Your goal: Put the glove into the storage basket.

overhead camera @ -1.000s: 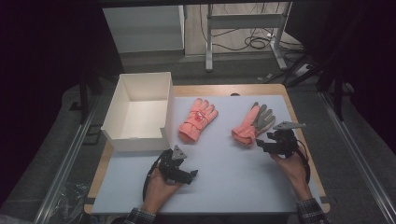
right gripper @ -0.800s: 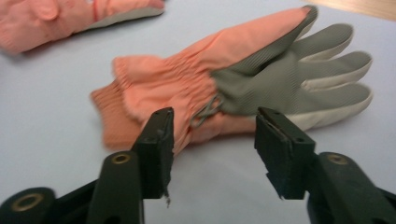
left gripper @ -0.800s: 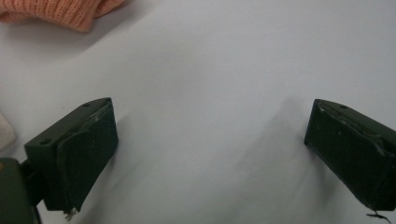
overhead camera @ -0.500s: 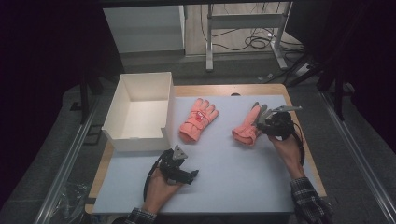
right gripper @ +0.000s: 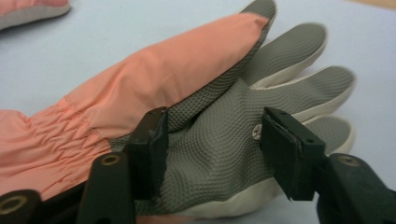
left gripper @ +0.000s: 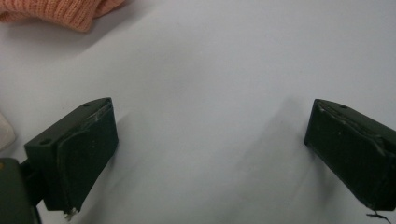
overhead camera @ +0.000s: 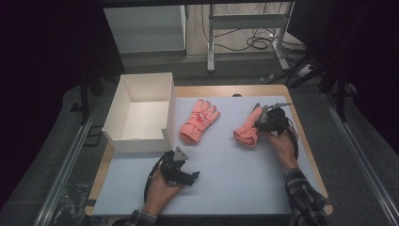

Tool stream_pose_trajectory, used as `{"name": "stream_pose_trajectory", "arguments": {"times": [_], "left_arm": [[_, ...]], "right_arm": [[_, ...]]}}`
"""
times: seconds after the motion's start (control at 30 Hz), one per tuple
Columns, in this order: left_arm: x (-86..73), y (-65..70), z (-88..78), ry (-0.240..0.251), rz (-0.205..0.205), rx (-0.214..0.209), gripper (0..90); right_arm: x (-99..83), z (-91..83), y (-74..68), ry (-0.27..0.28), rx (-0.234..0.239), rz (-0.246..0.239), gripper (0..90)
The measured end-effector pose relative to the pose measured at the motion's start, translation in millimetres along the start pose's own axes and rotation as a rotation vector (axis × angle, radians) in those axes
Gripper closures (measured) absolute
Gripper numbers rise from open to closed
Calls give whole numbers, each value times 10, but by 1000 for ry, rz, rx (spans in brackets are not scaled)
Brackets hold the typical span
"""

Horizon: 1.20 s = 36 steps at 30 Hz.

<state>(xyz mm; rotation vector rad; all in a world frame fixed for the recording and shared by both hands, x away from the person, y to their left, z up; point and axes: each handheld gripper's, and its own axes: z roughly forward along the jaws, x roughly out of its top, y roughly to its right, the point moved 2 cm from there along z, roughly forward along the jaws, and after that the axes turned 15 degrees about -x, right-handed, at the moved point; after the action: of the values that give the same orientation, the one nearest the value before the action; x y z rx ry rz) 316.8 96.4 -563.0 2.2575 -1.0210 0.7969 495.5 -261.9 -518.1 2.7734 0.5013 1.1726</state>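
Two orange gloves lie on the white table top (overhead camera: 226, 174). The left glove (overhead camera: 200, 121) rests back up in the middle; its knit cuff (left gripper: 56, 11) shows at the top left of the left gripper view. The right glove (overhead camera: 247, 131) lies with its grey textured palm (right gripper: 219, 158) turned up and partly folded. My right gripper (overhead camera: 264, 120) sits on this glove, open, its jaws astride the grey palm (right gripper: 212, 135). Near the front edge my left gripper (overhead camera: 184, 170) rests wide open over bare table (left gripper: 210, 121), holding nothing.
An open white box (overhead camera: 141, 113) stands at the table's left, beside the left glove. The table's wooden rim (overhead camera: 310, 155) runs along the right side. Dark floor, cables and a metal frame (overhead camera: 244, 33) lie beyond the far edge.
My right gripper has moved forward and left from beside the right glove onto its grey palm. The left gripper has stayed put.
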Motion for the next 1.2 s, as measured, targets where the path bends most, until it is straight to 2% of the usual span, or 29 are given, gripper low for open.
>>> {"name": "stream_pose_trajectory", "arguments": {"times": [0.17, 0.27, 0.4, 0.43, 0.5, 0.53, 0.73, 0.9, 1.07, 1.2], "left_arm": [[0, 1, 0, 0, -2, -1, 26], [0, 1, 0, 0, -2, -1, 26], [-1, -1, -3, -4, 0, -1, 26], [-1, -1, -3, -4, 1, -1, 26], [-1, -1, -3, -4, 1, -1, 26], [-1, -1, -3, -4, 1, -1, 26], [-1, -1, -3, -4, 1, -1, 26], [-1, -1, -3, -4, 0, -1, 26], [-1, 0, -3, -4, 1, -1, 26], [-2, 0, -3, -4, 0, -1, 26]], "right_arm": [[-18, -9, -37, -15, -16, 9, 734], [-14, -19, -97, -11, -49, -15, 812], [0, -28, -119, -12, -61, -24, 840], [3, -36, -98, -14, -41, 1, 849], [5, -39, -81, -15, -30, 11, 851], [6, -52, -36, -12, 4, 40, 856], [-2, -123, 24, 20, 57, 69, 862], [17, -219, 9, 38, 80, 52, 862], [68, -348, -14, 66, 114, 47, 862], [96, -461, -46, 78, 150, 25, 862]]}}
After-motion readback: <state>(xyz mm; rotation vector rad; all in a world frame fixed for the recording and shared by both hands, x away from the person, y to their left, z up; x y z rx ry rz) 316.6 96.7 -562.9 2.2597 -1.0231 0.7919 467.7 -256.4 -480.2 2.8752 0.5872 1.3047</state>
